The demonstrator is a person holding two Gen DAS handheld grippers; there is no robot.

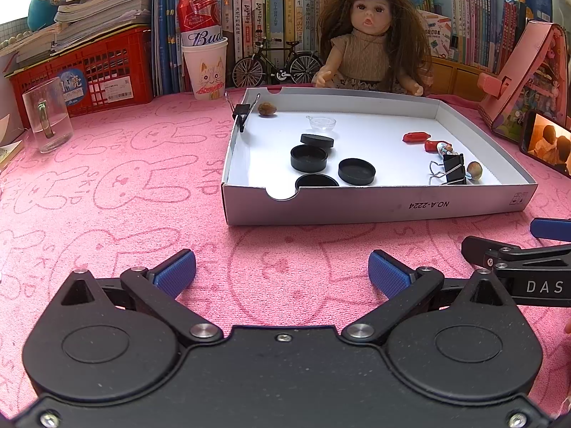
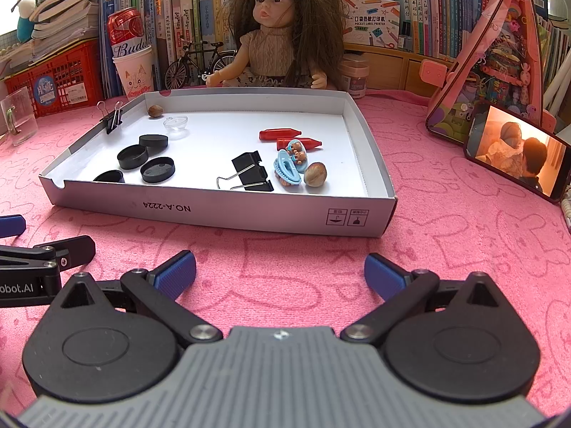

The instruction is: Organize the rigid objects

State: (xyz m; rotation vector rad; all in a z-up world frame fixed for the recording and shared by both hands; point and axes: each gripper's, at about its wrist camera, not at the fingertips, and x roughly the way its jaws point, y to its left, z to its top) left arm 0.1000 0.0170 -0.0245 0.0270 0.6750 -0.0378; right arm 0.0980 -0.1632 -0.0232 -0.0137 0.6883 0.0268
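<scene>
A shallow white cardboard tray (image 1: 374, 203) (image 2: 228, 210) lies on the pink cloth. In it are several black round lids (image 1: 308, 158) (image 2: 157, 169), a clear dish (image 1: 321, 122) (image 2: 175, 122), two red pieces (image 1: 415, 137) (image 2: 280, 134), a black binder clip (image 1: 454, 168) (image 2: 251, 174), a blue hair clip (image 2: 287, 171) and two nuts (image 1: 267, 109) (image 2: 315, 174). Another binder clip (image 1: 242, 112) (image 2: 113, 117) grips the tray's left wall. My left gripper (image 1: 282, 273) and right gripper (image 2: 280, 273) hover open and empty over the cloth in front of the tray.
A doll (image 1: 369, 35) (image 2: 282, 32), toy bicycle (image 1: 276, 64), beer can in a paper cup (image 1: 205, 42), red crate (image 1: 89, 71), glass mug (image 1: 48, 119) and books stand behind the tray. A pink house-shaped case (image 2: 499, 64) and a lit phone (image 2: 517, 151) sit at right.
</scene>
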